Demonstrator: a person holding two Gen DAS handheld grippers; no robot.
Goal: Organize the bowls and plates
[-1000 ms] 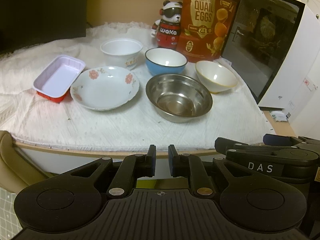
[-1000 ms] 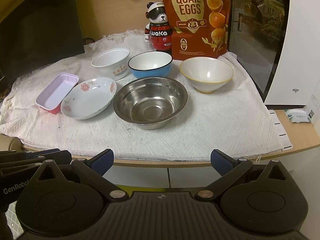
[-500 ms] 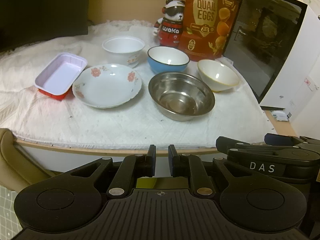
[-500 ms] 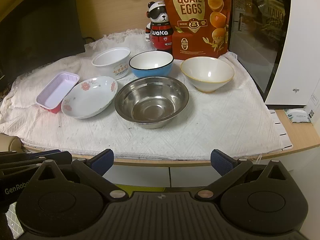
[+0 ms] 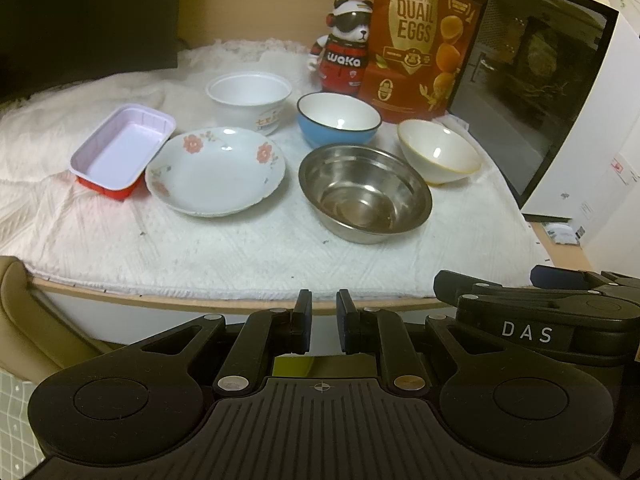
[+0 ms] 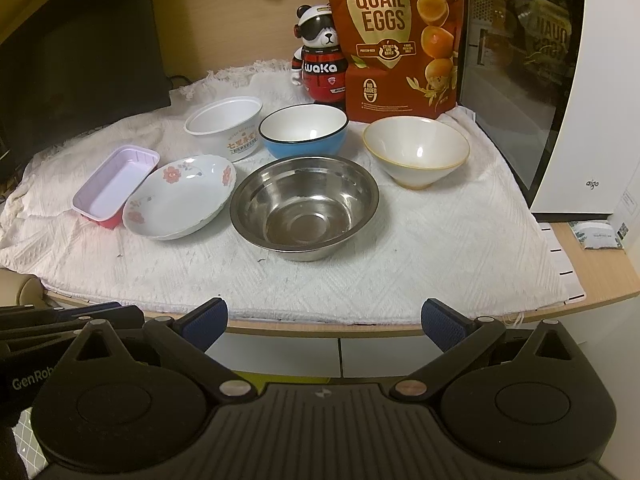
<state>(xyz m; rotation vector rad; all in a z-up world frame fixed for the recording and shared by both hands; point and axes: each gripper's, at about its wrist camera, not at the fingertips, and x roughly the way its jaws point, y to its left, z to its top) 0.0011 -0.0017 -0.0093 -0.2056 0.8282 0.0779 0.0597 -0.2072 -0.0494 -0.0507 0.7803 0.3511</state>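
1. Left wrist view: my left hand-held gripper [image 5: 323,326] hung off the near edge of the counter [image 5: 240,304], jaws pressed nearly together with nothing between them. I judged it parked, since no dish was within reach yet.
2. Same view, the dishes sat on a white cloth [image 5: 200,256], all upright and unstacked: red tray [image 5: 120,150] far left, its corner touching or just beside the floral plate [image 5: 216,170]; steel bowl [image 5: 364,192] right of the plate; cream bowl [image 5: 438,156] further right; white paper bowl [image 5: 248,96] and blue bowl [image 5: 338,124] in the row behind. The spread layout looked like a start state, nothing organized.
3. Same view, the panda figure [image 5: 344,62] and quail egg bag [image 5: 420,40] stood at the back, clear of the dishes, so probably just clutter.
4. Right wrist view: my right hand-held gripper [image 6: 323,322] was spread wide, empty, also short of the counter [image 6: 592,276]. Wide jaws suited taking a bowl rim, I'd guess.
5. Same view, the steel bowl [image 6: 304,208] lay nearest and central, the floral plate [image 6: 180,196] to its left almost touching it, the blue bowl [image 6: 302,130] just behind, the cream bowl [image 6: 416,152] apart at right near the white appliance [image 6: 600,100].
6. Judgement: task not begun; nesting the smaller bowls in the steel one seemed the likely first step.
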